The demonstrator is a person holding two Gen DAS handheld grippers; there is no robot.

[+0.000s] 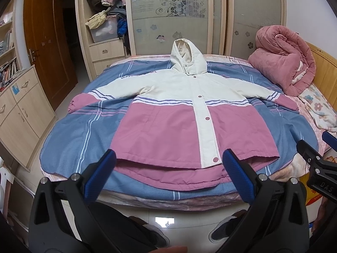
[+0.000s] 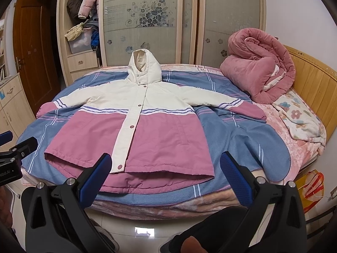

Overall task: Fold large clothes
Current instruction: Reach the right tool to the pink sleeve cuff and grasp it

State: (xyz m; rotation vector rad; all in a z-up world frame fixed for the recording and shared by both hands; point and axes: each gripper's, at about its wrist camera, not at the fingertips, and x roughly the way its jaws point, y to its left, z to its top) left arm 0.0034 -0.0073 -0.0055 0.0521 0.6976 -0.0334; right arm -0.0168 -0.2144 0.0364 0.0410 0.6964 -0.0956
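Zero folds yet: jacket (image 1: pixel 168 113) spread flat on bed (image 1: pixel 69 139). Left hand-held gripper (image 1: pixel 168 168), right hand-held gripper (image 2: pixel 166 168) wide open, empty. Next, probably: pinch a sleeve (image 2: pixel 242 107), fold inward.

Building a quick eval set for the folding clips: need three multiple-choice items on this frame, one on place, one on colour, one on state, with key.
1. Where does the rolled pink quilt lie?
A. on the floor
B. at the far right of the bed, by the headboard
C. on top of the jacket

2. What colour is the jacket's hood?
A. cream
B. blue
C. black

3. How is the jacket lying?
A. folded in half
B. hanging up
C. spread flat, front up, sleeves out

Key: B, it sits beside the wooden headboard; A, the hood matches the cream upper body; C, both sleeves extend sideways, and the left gripper and right gripper are open, holding nothing.
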